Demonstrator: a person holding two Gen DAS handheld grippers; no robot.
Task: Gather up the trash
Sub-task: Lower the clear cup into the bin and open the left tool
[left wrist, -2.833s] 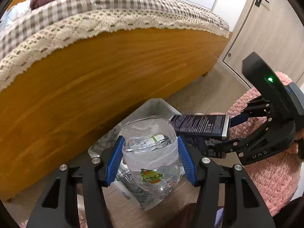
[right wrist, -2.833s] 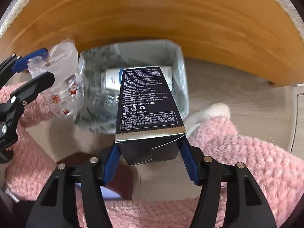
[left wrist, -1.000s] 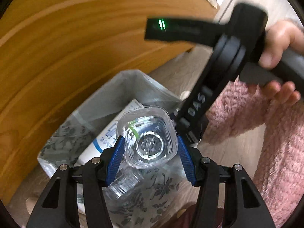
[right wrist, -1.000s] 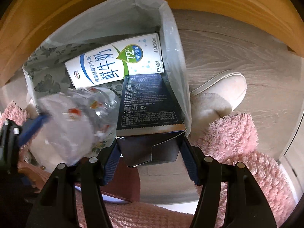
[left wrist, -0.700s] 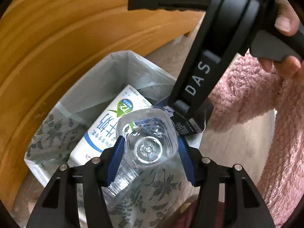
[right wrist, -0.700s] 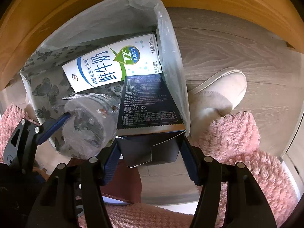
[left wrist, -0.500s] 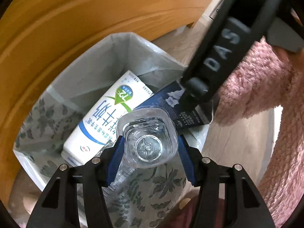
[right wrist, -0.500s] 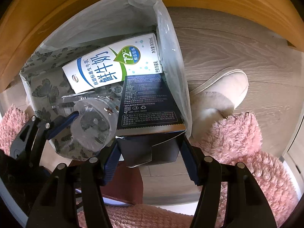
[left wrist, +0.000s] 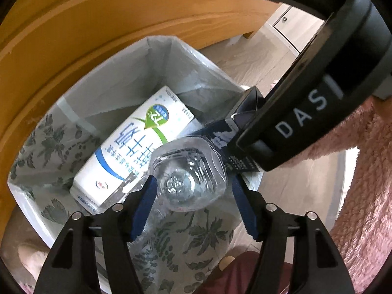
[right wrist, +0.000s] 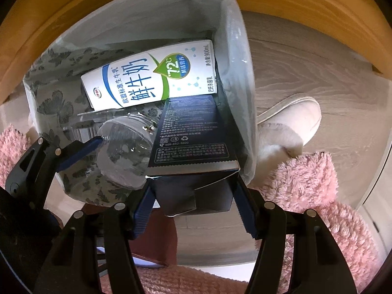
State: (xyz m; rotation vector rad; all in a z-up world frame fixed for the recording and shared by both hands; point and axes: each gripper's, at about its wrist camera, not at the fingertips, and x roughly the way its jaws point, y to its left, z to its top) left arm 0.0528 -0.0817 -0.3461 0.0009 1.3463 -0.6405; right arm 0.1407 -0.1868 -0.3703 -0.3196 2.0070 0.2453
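Both claws hang over the bin (right wrist: 235,56) to drop trash: left gripper (left wrist: 191,191) loosening around the bottle (left wrist: 188,174), right gripper (right wrist: 193,201) pinching the box (right wrist: 196,132)

1. The bottle (left wrist: 187,177) at 6 o'clock is clear, glossy plastic, crinkled.
2. The milk carton (right wrist: 152,76) is smooth coated paper with a slight sheen.
3. The dark box (right wrist: 193,132) is matt printed card.
4. The bin liner (left wrist: 186,66) is thin, filmy grey plastic, wrinkled.
5. The bed frame (left wrist: 98,24) at 11 o'clock is smooth varnished wood.
6. The rug (right wrist: 318,183) at 4 o'clock is fluffy pink pile.
7. The slipper (right wrist: 289,122) looks like soft suede, perhaps fleece-lined.
8. The gripper fingers (right wrist: 144,205) are ribbed blue plastic on matt black arms.
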